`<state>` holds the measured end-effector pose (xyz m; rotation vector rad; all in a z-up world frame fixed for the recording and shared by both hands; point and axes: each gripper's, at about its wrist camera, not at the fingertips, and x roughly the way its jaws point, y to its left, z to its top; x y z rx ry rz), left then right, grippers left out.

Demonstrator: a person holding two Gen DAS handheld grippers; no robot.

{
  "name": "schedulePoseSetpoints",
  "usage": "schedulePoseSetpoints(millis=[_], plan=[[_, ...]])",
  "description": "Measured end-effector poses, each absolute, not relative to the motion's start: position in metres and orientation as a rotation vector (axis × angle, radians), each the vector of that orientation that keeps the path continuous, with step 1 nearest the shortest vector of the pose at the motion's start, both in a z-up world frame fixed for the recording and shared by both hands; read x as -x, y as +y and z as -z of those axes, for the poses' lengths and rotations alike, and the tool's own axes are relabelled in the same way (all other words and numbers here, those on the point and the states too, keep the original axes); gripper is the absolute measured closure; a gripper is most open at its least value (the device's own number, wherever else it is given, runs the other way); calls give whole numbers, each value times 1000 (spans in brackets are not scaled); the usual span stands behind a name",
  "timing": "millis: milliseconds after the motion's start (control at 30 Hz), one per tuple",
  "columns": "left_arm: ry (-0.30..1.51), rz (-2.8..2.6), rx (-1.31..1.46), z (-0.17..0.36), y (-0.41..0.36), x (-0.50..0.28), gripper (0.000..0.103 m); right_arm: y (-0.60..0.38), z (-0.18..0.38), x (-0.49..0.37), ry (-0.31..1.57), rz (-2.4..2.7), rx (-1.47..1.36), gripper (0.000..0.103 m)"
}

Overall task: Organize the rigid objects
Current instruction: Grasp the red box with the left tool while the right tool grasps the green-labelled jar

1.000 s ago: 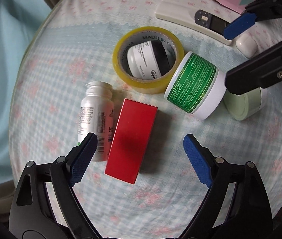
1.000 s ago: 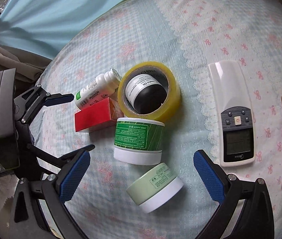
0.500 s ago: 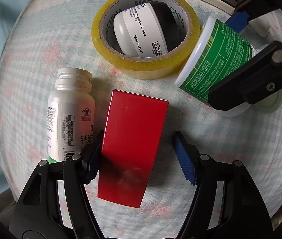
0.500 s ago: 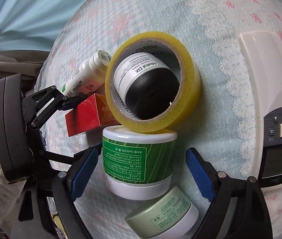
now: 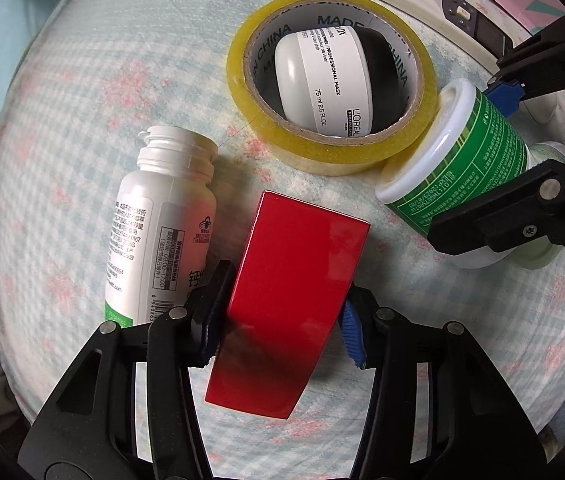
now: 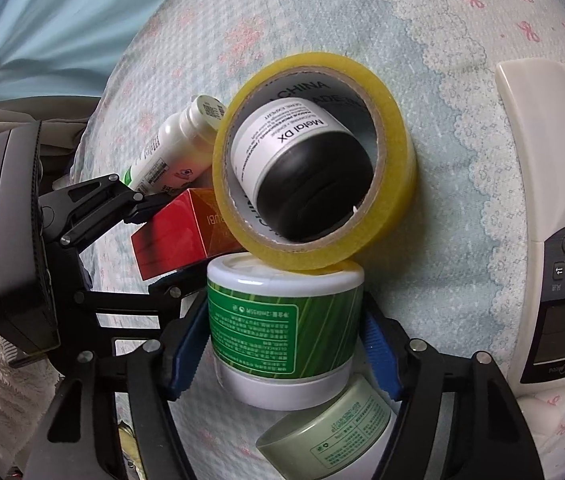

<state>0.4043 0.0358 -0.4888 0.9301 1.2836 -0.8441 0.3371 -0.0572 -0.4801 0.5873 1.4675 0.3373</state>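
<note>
We see a glossy red box, a yellow tape roll, a green-striped white jar, and a pale blue-checked cloth with pink flowers.

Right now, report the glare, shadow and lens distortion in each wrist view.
Left wrist view: soft glare streaks the red box top, shadow darkens its near end, and fisheye bends the bed edge. Right wrist view: the yellow tape roll and green-label jar bulge at centre, with black vignette in the corners.

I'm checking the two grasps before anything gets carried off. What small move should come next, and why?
Probably lift both straight up a little. The left gripper is shut on the red box, beside the white bottle; the right gripper clamps the green jar, which touches the tape roll.
</note>
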Motion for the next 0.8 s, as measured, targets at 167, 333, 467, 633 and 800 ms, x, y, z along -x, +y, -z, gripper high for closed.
schedulePoseSetpoints(millis=[167, 333, 467, 633, 800], plan=[[1287, 800, -899, 481, 42, -404, 59, -61, 470, -332, 1445, -322, -579, 37], [1282, 765, -871, 462, 45, -396, 63, -64, 450, -323, 1410, -325, -544, 37], [1283, 737, -820, 446, 44, -385, 64, -68, 436, -315, 1385, -327, -529, 37], [1300, 710, -718, 425, 52, -369, 65, -71, 419, -302, 1345, -308, -515, 37], [1293, 679, -616, 396, 66, -346, 65, -72, 398, -286, 1313, -289, -499, 37]])
